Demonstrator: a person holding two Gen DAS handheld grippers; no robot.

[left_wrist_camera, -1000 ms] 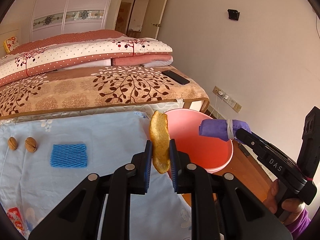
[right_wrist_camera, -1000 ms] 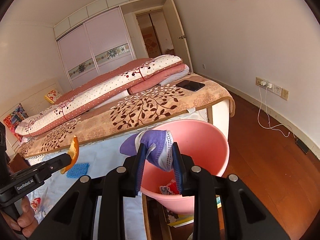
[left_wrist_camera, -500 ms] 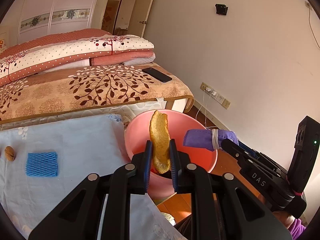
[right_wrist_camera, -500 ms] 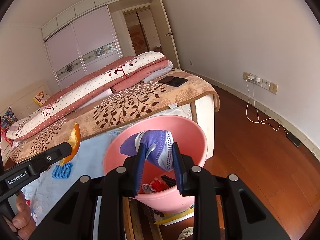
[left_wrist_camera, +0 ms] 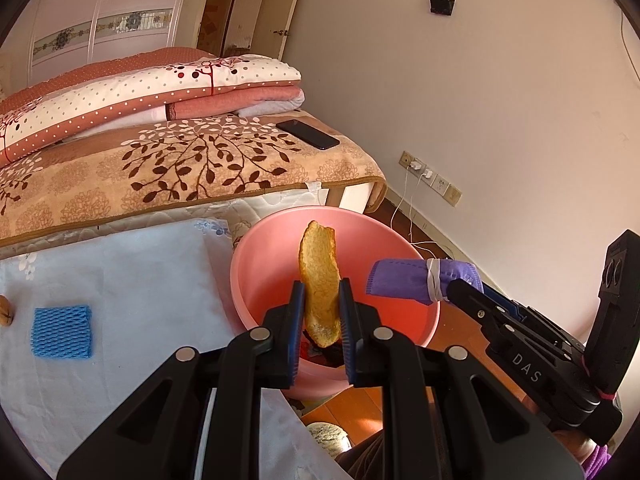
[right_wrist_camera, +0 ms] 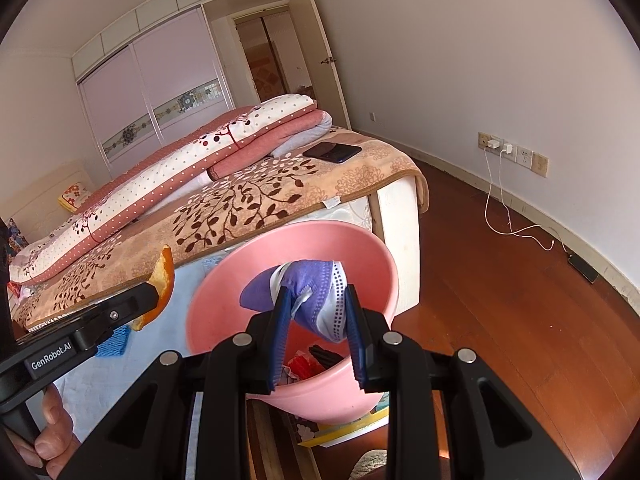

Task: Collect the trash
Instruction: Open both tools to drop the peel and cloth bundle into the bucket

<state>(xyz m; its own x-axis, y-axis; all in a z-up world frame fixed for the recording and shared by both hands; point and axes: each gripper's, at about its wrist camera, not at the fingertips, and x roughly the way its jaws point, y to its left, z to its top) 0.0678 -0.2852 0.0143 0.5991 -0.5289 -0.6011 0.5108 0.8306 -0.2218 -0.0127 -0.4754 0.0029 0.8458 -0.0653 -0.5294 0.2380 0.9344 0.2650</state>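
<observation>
1. The left gripper [left_wrist_camera: 320,312] pinches an orange peel [left_wrist_camera: 319,280], poised over the pink basin [left_wrist_camera: 256,264].
2. The right gripper [right_wrist_camera: 316,322] pinches a folded purple mask [right_wrist_camera: 304,292] above the same basin.
3. Some trash already lies inside, below both tongs.
4. Outstanding: release of both items; a blue foam net [left_wrist_camera: 62,331] and a walnut [left_wrist_camera: 5,310] remain on the sheet, left of the left tongs.

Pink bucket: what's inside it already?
In the pink bucket, something red and something dark lie at the bottom, along with a bit of pale scrap. The right gripper and its purple mask cover the rest, so I can't tell what else is there.
</observation>
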